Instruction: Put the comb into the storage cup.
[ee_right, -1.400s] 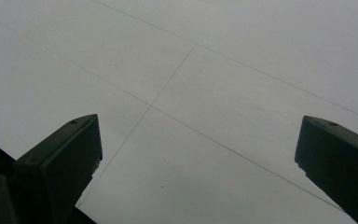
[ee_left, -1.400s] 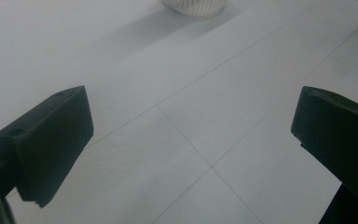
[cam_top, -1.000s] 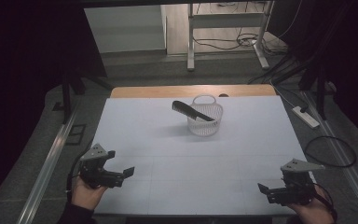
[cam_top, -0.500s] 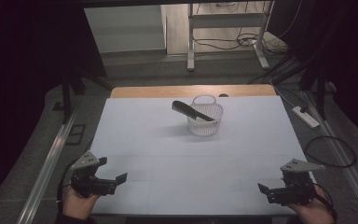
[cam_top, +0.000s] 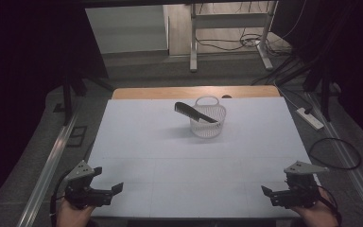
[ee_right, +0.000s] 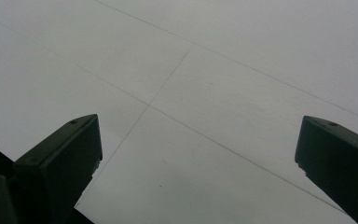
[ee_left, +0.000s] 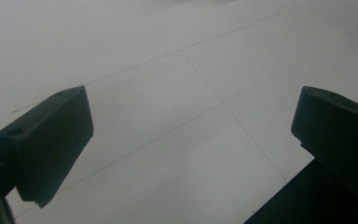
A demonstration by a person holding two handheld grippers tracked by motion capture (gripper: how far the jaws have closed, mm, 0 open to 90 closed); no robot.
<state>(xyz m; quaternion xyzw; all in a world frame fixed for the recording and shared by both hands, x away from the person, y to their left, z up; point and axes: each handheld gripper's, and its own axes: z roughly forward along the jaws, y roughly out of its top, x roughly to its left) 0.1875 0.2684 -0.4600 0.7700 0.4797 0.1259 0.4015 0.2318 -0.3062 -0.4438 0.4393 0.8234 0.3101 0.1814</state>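
A white wire basket [cam_top: 209, 124] stands at the far middle of the white table sheet [cam_top: 170, 156]. A black comb [cam_top: 192, 111] rests slanted across the basket's rim, its handle sticking out to the left. My left gripper [cam_top: 114, 193] is at the near left corner, open, with its jaws pointing right. My right gripper [cam_top: 267, 195] is at the near right corner, open, with its jaws pointing left. In the left gripper view the left gripper [ee_left: 191, 140] has only bare sheet between its jaws. The right gripper [ee_right: 196, 158] in its own view is the same.
A strip of wooden tabletop [cam_top: 194, 92] shows beyond the sheet's far edge. Metal rails [cam_top: 52, 156] run along both sides on the floor. A power strip [cam_top: 310, 118] and a looped cable [cam_top: 333, 153] lie on the floor at the right. A desk frame [cam_top: 229, 33] stands behind.
My left gripper has drawn back toward the near left corner of the sheet. The right gripper, the basket and the comb have not moved.
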